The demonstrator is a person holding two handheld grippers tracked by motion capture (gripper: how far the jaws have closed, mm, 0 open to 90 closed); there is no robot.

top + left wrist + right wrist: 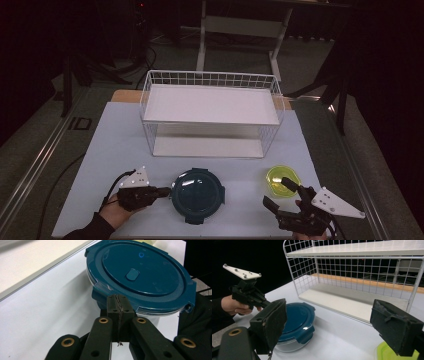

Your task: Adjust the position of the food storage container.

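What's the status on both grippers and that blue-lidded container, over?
Left gripper shut, tips at the blue-lidded container edge, nothing held. Right gripper open, empty, beside the yellow-green bowl. Wire shelf rack stands behind, apart.

Dim room, white table (pixel 125 145), grey floor (pixel 30 140)
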